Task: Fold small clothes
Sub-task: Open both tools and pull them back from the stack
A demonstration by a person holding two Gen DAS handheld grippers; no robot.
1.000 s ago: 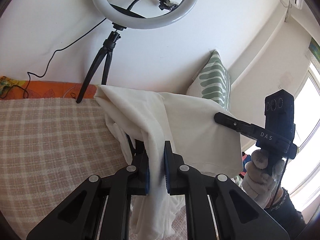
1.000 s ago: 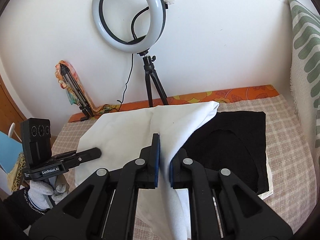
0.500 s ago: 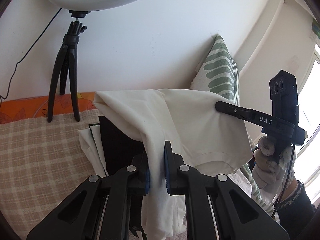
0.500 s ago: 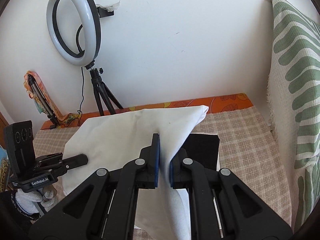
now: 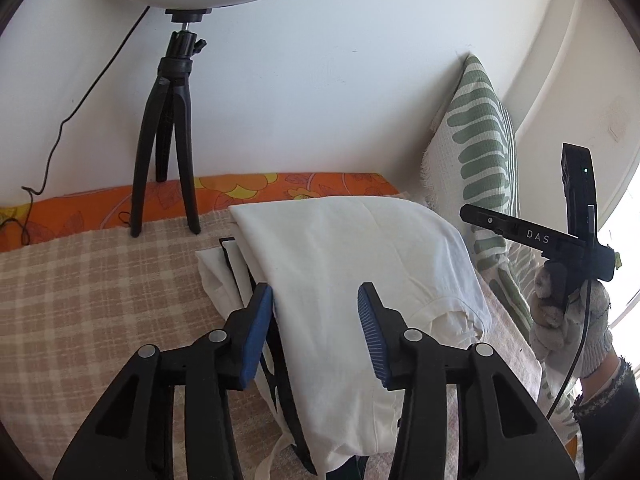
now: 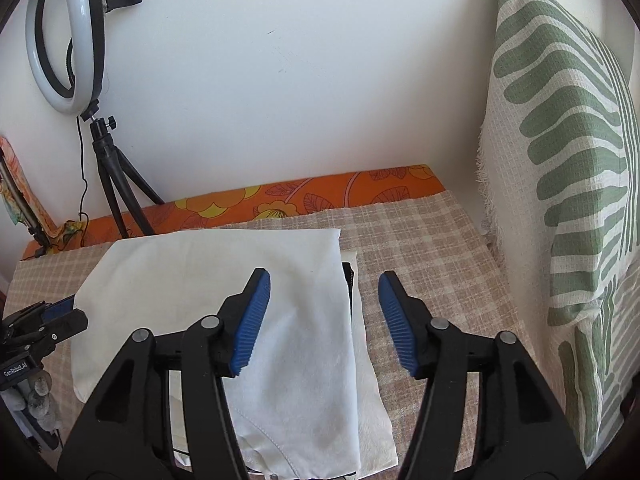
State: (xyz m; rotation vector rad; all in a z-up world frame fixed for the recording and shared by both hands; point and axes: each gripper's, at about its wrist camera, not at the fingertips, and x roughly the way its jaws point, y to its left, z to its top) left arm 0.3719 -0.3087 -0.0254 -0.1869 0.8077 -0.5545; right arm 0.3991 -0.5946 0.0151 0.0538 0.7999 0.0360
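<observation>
A white garment [image 5: 352,280] lies folded on the checked bed cover [image 5: 88,304], on top of a black cloth [image 5: 244,280] and other white pieces. It also shows in the right wrist view [image 6: 224,280]. My left gripper [image 5: 316,320] is open, its blue pads on either side of the garment's near part. My right gripper [image 6: 324,316] is open above the garment's right edge and holds nothing. The right gripper shows at the right of the left wrist view [image 5: 532,236], and the left gripper at the left edge of the right wrist view [image 6: 40,324].
A ring light on a black tripod [image 5: 168,136] stands at the wall behind the pile, with a cable. A green-and-white leaf-pattern pillow [image 6: 560,184] leans at the right. An orange flowered sheet [image 6: 304,200] runs along the wall.
Both grippers held the white garment up, carried it right over the black cloth, lowered it, then opened. The garment now lies flat on the pile.
</observation>
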